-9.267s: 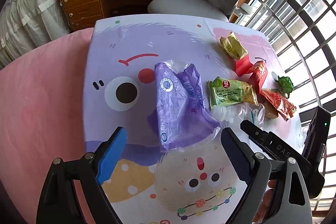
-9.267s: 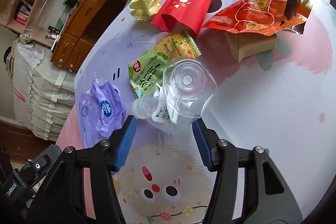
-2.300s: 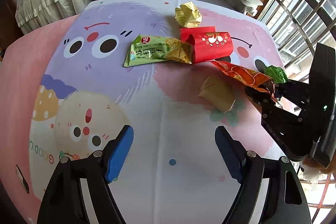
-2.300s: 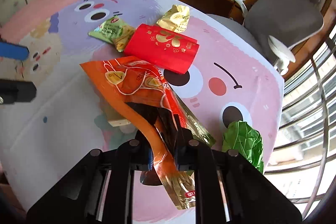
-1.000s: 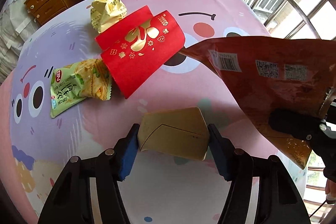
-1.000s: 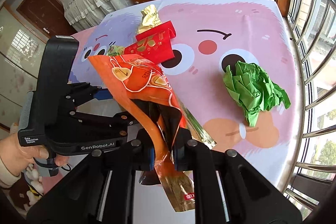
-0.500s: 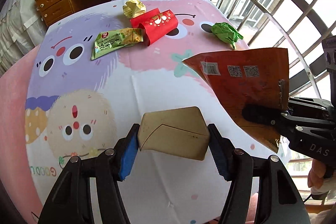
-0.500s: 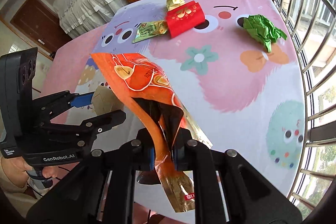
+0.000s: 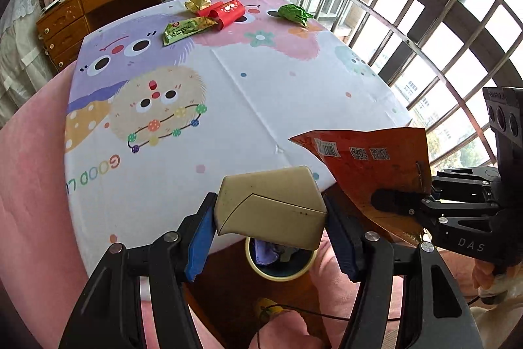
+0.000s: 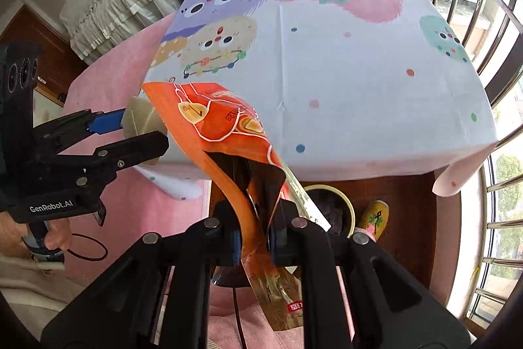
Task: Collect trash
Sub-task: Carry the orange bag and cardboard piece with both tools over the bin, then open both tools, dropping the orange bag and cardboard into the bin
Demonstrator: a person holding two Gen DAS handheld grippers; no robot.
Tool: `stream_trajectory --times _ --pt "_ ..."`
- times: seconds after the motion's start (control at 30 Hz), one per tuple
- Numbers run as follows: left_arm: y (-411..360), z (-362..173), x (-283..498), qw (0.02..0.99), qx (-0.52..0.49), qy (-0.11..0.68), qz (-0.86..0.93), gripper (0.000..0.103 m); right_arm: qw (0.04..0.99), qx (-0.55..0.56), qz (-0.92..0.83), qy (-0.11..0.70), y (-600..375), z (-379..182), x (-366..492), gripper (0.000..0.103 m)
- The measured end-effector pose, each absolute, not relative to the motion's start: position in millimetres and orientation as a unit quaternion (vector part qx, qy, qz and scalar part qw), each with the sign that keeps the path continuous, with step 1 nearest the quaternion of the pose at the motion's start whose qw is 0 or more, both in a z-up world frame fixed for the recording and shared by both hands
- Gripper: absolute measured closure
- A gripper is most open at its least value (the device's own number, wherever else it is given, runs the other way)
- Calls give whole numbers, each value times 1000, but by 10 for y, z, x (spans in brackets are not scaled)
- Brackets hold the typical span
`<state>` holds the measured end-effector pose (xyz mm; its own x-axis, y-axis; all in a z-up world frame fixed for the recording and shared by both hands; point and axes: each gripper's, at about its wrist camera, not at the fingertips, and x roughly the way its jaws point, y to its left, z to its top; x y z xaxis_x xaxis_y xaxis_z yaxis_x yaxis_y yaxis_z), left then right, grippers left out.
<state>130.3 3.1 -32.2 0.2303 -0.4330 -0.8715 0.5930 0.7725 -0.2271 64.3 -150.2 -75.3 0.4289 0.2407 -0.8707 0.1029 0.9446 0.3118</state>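
Below the near edge of the table (image 9: 163,201), on the floor, stands a small round bin (image 9: 281,273) with a pale rim; something purple already lies inside it. The left gripper (image 9: 271,218) is closed around a beige cardboard box (image 9: 271,205), with the blue pads pressing on its two short sides, and it hangs almost directly over the bin. The right gripper (image 10: 255,237) pinches an orange snack bag (image 10: 222,133) near its torn lower end, jaws nearly together, and the bag stands up from them like a flag. In the right wrist view the bin (image 10: 346,201) is partly hidden behind this bag.

I judge that the box is light and rather stiff, so a grip across its flat sides is good, but strong pressure could crush it. The bag is thin foil, very light and slippery; it bends freely, so it may cling to a pad or drift sideways when let go. Holding it low over the bin opening before opening the jaws seems wise.

At the far end of the table more trash waits: a green snack wrapper (image 9: 186,30), a red paper sleeve (image 9: 228,13) touching it, a crumpled yellow wrapper (image 9: 197,1) just behind, and a crumpled green paper ball (image 9: 294,14) apart to the right. So the task seems about half done.
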Motion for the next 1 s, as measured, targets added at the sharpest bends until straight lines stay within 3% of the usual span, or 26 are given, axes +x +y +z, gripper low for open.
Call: stream_trajectory --times 0.3,0.57,0.77,1.0 --pt "279 -581 578 744 86 549 -371 40 782 150 11 604 -1167 -1099 120 94" --pt "119 -1111 318 712 84 586 -379 40 736 186 -20 651 -1333 -1733 106 94" --pt "-89 -1794 166 707 72 611 -351 40 697 242 -49 673 -1525 -2586 87 94" --pt "-302 -3184 184 697 50 656 -286 40 655 290 -70 694 -1799 -4050 128 93"
